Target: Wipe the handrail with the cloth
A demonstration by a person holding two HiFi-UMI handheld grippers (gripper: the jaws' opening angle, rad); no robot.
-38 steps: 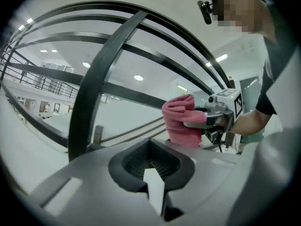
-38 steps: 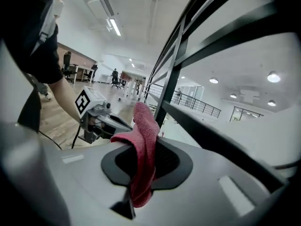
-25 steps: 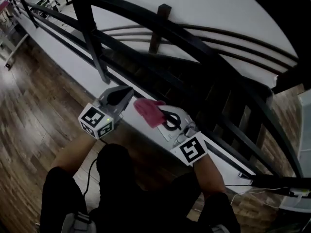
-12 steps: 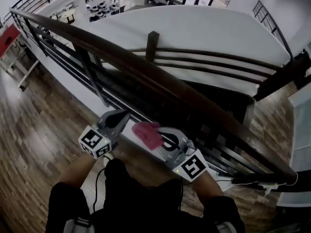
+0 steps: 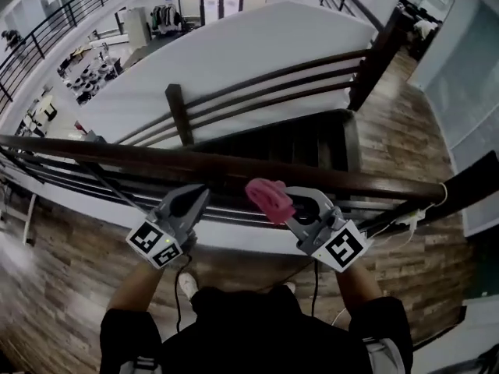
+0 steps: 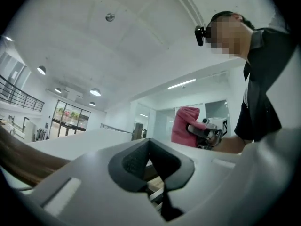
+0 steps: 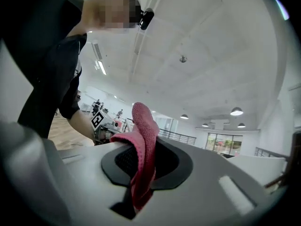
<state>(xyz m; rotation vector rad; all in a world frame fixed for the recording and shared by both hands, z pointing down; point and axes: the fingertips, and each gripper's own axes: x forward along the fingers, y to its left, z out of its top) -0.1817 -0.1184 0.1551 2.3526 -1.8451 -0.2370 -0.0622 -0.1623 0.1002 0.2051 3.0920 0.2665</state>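
The dark wooden handrail [image 5: 234, 166] runs across the middle of the head view, just beyond both grippers. My right gripper [image 5: 282, 199] is shut on a pink cloth [image 5: 269, 196], whose bunched end sticks up close under the rail. In the right gripper view the cloth [image 7: 143, 149] hangs pinched between the jaws of that gripper [image 7: 141, 161]. My left gripper [image 5: 195, 201] is shut with nothing in it, its tip close below the rail. In the left gripper view its jaws [image 6: 150, 166] meet, and the pink cloth [image 6: 184, 125] shows beyond, with the handrail [image 6: 28, 161] at the left.
Beyond the rail a staircase [image 5: 288, 142] drops down, flanked by a second railing with a dark post [image 5: 178, 109]. Black horizontal bars [image 5: 70, 179] run under the handrail. Wooden floor [image 5: 62, 287] lies beneath me. A cable [image 5: 405, 216] hangs at the rail's right end.
The view has lifted from looking down at the balusters to the handrail's top. Both grippers have risen to rail height, the cloth still held in the right one.
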